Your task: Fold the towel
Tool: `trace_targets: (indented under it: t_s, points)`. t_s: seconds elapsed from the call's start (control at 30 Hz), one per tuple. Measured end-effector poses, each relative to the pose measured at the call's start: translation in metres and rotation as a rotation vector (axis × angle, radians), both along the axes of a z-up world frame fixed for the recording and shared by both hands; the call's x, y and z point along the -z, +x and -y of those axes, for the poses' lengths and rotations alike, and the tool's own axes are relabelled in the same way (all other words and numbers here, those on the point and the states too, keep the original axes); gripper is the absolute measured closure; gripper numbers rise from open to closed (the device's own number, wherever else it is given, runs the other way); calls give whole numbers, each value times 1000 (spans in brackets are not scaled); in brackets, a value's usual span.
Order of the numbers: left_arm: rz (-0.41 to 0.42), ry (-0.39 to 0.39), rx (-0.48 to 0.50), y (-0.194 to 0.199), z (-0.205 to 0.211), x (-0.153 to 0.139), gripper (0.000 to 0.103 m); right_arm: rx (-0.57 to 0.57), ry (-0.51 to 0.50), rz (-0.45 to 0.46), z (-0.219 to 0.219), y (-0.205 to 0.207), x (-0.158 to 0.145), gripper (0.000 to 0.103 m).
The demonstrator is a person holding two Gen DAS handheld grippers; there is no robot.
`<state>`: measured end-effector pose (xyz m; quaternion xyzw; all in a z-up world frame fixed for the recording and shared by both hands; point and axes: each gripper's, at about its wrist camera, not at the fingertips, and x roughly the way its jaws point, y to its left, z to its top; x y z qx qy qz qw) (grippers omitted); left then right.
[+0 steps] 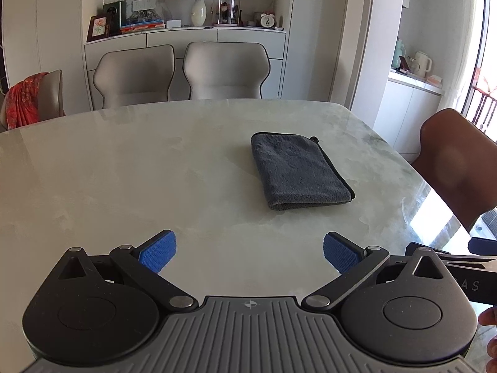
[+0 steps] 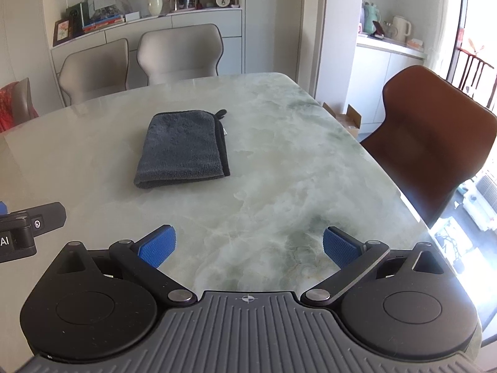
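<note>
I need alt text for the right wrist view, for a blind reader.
A folded grey towel lies on a marble table, ahead of the open, empty right gripper. A brown chair stands at the table's right edge.

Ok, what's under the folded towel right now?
Only the marble table shows around the grey towel. Black-edged lower layers peek out along its right side; anything beneath or inside the fold is hidden.

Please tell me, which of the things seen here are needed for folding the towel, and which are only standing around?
For the job:
- grey towel, already folded, lying on the marble table
- left hand-held gripper, open
- right hand-held gripper, open

Only standing around:
- brown chair
- two beige chairs
- white vase
- alarm clock
</note>
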<state>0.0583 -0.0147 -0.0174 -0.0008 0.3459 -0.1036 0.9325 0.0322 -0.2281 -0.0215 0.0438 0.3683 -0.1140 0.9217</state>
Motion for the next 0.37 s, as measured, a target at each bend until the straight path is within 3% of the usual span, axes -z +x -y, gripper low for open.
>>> trace_targets:
  t_s: [0.37]
  points:
    - [-4,22,-5,-2,2,5,0,9,-3,-13,4,1,2,1]
